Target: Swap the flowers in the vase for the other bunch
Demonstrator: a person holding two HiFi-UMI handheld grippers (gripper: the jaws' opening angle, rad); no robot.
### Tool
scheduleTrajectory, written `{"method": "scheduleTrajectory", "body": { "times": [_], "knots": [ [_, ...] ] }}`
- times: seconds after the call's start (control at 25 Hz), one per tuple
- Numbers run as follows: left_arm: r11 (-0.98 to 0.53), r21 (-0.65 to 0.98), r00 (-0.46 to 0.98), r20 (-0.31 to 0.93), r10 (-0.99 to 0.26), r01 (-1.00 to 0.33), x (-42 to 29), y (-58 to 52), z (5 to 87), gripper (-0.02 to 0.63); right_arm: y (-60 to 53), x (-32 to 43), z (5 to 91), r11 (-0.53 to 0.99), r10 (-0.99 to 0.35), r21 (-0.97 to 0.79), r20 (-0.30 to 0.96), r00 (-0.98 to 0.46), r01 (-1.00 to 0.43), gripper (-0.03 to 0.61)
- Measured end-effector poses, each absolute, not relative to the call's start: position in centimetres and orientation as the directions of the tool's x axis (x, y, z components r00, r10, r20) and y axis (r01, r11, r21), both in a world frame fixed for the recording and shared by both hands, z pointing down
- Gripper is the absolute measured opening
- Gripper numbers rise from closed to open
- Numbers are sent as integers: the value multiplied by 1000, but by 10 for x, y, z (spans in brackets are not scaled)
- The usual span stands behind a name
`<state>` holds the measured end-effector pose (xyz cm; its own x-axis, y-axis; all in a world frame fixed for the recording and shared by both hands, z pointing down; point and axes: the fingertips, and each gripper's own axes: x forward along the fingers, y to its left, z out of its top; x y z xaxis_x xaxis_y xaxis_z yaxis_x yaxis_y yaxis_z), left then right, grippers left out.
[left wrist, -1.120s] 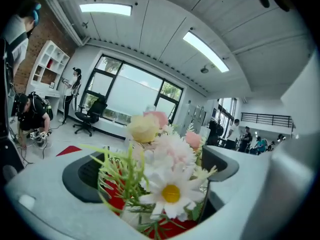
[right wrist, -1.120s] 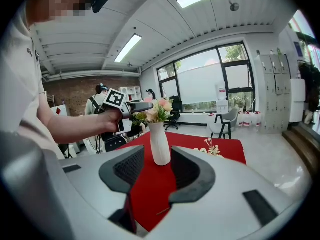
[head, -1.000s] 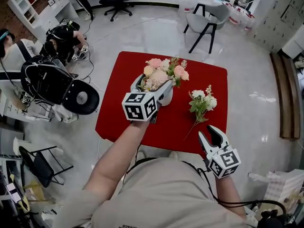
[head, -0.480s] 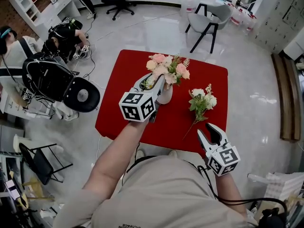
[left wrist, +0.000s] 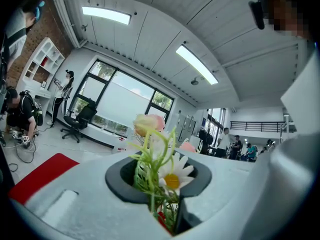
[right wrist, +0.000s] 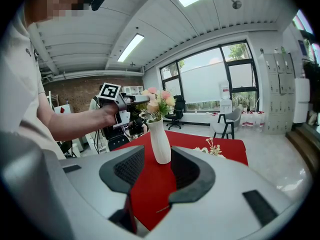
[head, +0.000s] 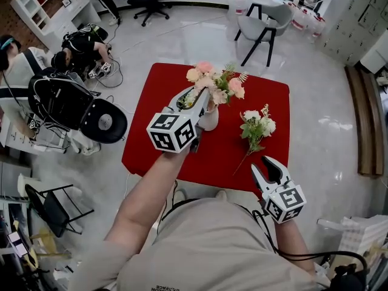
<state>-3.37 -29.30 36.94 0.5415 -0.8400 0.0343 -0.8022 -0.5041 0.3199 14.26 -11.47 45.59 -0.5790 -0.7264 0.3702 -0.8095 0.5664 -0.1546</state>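
A bunch of pink and cream flowers (head: pixel 215 83) stands in a white vase (head: pixel 209 119) on the red table (head: pixel 157 156). My left gripper (head: pixel 200 100) is level at the vase's mouth and shut on the bunch's stems; its jaws have just been closing on them. In the left gripper view the green stems and a daisy (left wrist: pixel 167 176) are pinched between the pads. A second bunch of white flowers (head: pixel 256 129) lies on the cloth to the right. My right gripper (head: pixel 268 170) hangs open and empty at the table's near edge, facing the vase (right wrist: pixel 160 141).
A grey chair (head: pixel 264 26) stands beyond the table. Black bags and gear (head: pixel 66 105) lie on the floor to the left, with a crouching person (head: pixel 79 47) and white shelves (head: pixel 45 2) behind. A bench (head: pixel 364 126) runs along the right.
My left gripper went from wide around the flowers to shut on the stems, then rose, drawing the pink bunch upward in the vase. The right gripper has not moved.
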Motion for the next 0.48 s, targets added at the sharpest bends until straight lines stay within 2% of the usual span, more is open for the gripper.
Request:
{"method": "scheduleTrajectory", "body": {
  "times": [0.48],
  "knots": [
    [-528, 332, 555, -16, -832, -781, -38, -299, 350, 97, -113, 139, 454, 560, -732, -155, 367, -574, -813, 170]
  ]
}}
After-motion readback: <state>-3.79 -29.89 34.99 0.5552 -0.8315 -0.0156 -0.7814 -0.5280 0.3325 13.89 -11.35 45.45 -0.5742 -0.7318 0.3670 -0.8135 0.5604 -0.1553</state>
